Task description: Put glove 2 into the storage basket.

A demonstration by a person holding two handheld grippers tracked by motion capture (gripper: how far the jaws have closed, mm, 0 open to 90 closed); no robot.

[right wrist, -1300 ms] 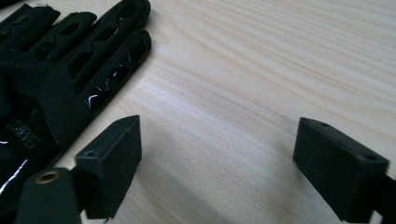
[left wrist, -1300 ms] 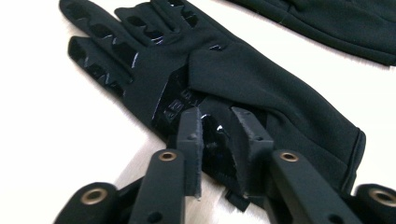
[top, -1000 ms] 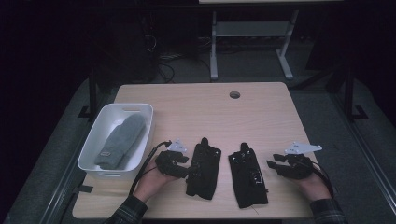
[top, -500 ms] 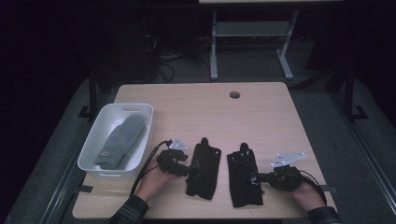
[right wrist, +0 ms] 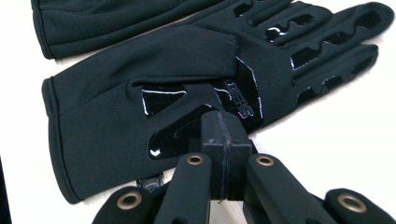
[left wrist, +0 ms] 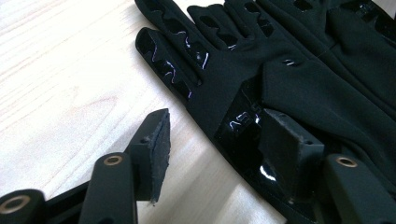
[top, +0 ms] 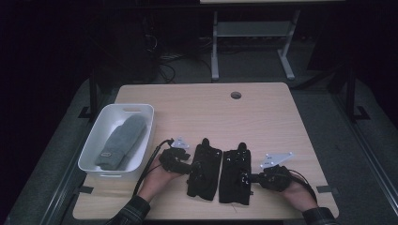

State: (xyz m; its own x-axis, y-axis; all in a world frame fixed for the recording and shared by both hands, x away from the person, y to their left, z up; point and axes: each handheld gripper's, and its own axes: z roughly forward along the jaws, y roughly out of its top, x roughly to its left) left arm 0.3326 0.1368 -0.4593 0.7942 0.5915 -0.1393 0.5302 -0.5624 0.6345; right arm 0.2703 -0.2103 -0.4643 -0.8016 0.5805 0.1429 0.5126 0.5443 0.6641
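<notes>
Reaching in from each side: L tongs (left wrist: 210,154) apart astride left glove (left wrist: 299,79) edge; R tongs (right wrist: 223,154) pressed together, empty, touching right glove (right wrist: 154,93), both gloves lying lengthwise away from you on desk (top: 281,122)

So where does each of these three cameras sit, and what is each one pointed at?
High view: sits above the person's side, looking forward and down on the table; both hands with the left gripper and right gripper, two black gloves and a white bin show.
Left gripper view: rides on that gripper, looking along its open jaws at the left glove.
Right gripper view: rides on that gripper, looking along its shut jaws at the right glove.
Shared: each glove also lies in the high view.
</notes>
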